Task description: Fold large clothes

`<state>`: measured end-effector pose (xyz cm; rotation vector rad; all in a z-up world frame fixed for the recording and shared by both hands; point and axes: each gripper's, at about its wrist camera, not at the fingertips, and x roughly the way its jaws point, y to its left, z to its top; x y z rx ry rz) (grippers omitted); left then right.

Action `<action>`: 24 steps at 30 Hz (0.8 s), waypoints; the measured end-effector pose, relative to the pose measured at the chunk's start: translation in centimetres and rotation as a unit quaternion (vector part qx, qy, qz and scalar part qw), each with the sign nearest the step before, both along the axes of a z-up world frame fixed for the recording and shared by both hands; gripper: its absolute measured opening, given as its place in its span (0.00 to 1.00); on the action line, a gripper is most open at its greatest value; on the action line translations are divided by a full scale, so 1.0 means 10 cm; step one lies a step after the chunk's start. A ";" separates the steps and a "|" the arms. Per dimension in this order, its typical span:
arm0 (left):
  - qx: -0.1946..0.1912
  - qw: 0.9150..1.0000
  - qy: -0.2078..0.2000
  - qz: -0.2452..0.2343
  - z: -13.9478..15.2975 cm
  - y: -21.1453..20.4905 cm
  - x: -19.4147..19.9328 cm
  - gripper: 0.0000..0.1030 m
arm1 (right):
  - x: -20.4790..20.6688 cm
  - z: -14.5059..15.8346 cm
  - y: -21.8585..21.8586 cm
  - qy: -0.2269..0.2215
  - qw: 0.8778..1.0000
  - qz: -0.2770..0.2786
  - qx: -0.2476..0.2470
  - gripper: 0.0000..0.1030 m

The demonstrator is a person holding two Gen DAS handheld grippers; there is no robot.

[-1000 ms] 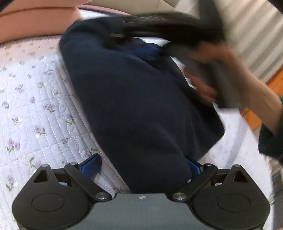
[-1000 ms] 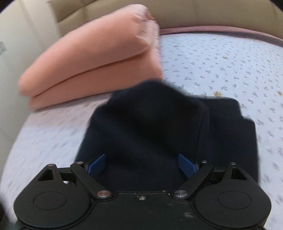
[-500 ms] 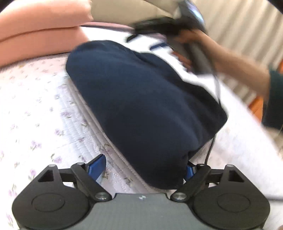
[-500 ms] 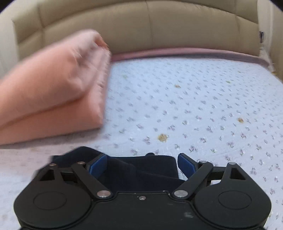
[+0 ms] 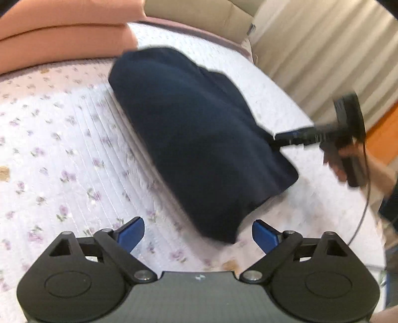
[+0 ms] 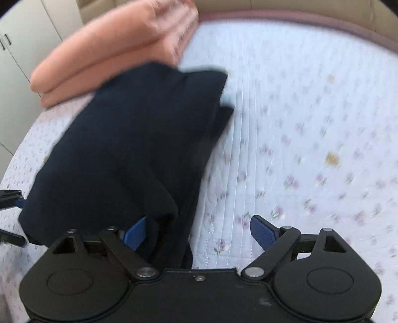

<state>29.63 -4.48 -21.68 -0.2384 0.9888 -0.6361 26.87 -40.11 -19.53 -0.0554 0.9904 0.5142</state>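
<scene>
A navy blue garment (image 5: 199, 139) lies folded in a thick bundle on the floral quilted bed (image 5: 62, 154). My left gripper (image 5: 198, 234) is open, just short of the bundle's near corner, holding nothing. The right gripper (image 5: 286, 138) shows in the left wrist view at the bundle's right edge, held by a hand. In the right wrist view the garment (image 6: 124, 149) fills the left side. My right gripper (image 6: 199, 232) is open, its left finger (image 6: 135, 232) against the cloth's near edge, its right finger over bare quilt.
A folded peach blanket (image 5: 62, 29) lies at the head of the bed; it also shows in the right wrist view (image 6: 112, 49). A beige padded headboard (image 5: 199, 12) and pleated curtains (image 5: 323, 49) stand behind. White cupboard doors (image 6: 24, 37) are at the left.
Both grippers have drawn back from the navy bundle. The left gripper no longer has cloth between its fingers. The right gripper swung from the far side round to the bundle's right edge.
</scene>
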 end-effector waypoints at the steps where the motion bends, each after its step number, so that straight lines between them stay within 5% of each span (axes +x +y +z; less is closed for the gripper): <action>1: -0.015 1.000 -0.005 0.009 0.10 0.02 0.03 0.99 | -0.08 0.09 0.08 -0.030 0.999 0.011 -0.018 1.00; 4: -0.063 0.997 -0.023 0.033 0.25 0.02 0.23 1.00 | -0.27 0.31 0.36 -0.097 0.993 0.066 -0.021 1.00; 7: -0.046 0.999 0.007 0.025 0.07 -0.14 0.61 1.00 | -0.30 0.22 0.70 -0.079 0.988 0.131 -0.020 1.00; 11: 0.013 0.998 0.058 -0.009 -0.46 -0.26 0.68 1.00 | -0.31 -0.33 0.88 -0.062 0.976 0.145 -0.148 1.00; 14: -0.010 0.999 0.048 -0.002 -0.50 -0.14 0.58 1.00 | -0.21 -0.50 0.37 -0.006 0.996 0.084 -0.024 1.00; 17: 0.018 0.998 0.059 -0.015 -0.42 -0.21 0.57 1.00 | -0.22 -0.46 0.19 0.002 0.996 0.084 -0.041 1.00; 20: 0.044 0.993 0.094 -0.061 -0.32 -0.31 0.59 0.97 | -0.14 -0.35 0.07 0.060 0.994 0.081 -0.034 1.00; 22: 0.053 0.992 0.086 -0.080 -0.19 -0.31 0.54 0.94 | -0.04 -0.19 -0.06 0.085 0.995 0.044 0.000 0.99; 24: 0.014 0.994 0.080 -0.072 -0.02 -0.21 0.57 0.97 | 0.15 -0.03 -0.21 0.077 0.994 0.015 0.082 0.99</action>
